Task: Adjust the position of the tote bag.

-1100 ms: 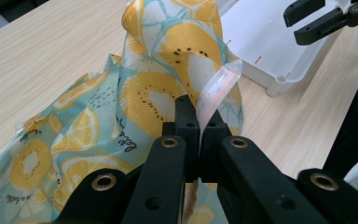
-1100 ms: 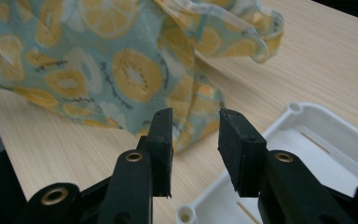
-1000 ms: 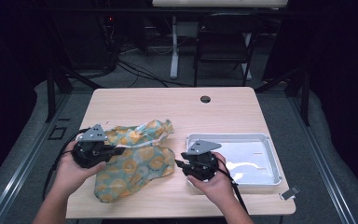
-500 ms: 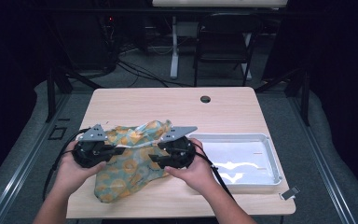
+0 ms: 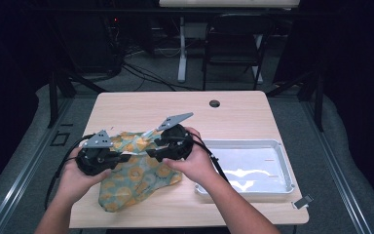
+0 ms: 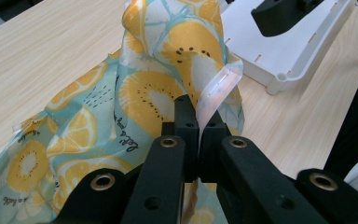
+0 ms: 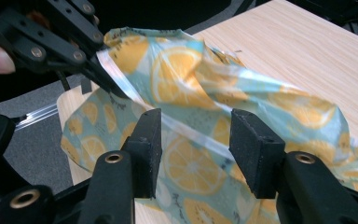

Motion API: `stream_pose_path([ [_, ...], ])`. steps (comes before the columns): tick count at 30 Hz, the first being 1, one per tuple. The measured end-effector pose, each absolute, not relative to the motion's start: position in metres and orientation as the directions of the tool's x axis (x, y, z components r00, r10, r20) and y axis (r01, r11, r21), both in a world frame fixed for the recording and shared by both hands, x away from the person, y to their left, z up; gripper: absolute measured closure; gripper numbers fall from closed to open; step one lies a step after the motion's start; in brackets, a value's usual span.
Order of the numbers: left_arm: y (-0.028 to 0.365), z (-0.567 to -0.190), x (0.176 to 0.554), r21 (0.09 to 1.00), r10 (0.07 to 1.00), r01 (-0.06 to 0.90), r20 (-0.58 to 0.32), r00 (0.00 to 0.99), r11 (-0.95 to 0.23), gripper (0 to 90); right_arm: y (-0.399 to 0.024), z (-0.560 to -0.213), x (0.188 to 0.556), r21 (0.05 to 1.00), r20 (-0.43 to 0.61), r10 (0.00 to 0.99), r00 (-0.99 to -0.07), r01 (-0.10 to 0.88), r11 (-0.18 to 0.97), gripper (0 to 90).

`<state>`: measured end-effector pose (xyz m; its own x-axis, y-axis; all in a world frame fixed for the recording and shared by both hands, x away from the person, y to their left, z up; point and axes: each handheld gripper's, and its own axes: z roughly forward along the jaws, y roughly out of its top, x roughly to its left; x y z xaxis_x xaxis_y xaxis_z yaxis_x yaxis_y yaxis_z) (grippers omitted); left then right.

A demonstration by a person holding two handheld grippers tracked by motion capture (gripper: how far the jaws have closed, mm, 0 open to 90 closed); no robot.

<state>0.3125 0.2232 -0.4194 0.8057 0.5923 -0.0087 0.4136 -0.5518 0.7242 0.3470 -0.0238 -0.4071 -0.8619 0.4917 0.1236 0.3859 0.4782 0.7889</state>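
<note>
Two grippers on fruit-print bag (image 5: 136,170), lower left: my left fingers (image 6: 186,121) clamp clear rim strip; right fingers (image 7: 147,140) spread, just closing slightly, nothing pinched. Should pinch opposite rim squarely, then part mouth gently.

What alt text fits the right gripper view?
The right claw stands open over a lemon-print bag on a wooden table, the bag's clear edge strip running between its jaws. At upper left, the left claw is shut on that strip.
</note>
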Motion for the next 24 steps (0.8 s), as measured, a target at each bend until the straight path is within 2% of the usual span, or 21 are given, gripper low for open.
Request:
stream_pose_path([
  [15, 0.220, -0.422, 0.313, 0.707, 0.572, 0.407, -0.004, 0.820, -0.578, 89.8, -0.001, -0.406, 0.356, 0.771, 0.155, 0.442, -0.883, 0.388, 0.505, 47.2],
  [24, 0.218, -0.424, 0.313, 0.691, 0.556, 0.405, -0.005, 0.831, -0.599, 89.8, -0.001, -0.403, 0.360, 0.771, 0.137, 0.457, -0.879, 0.384, 0.508, 45.4],
])
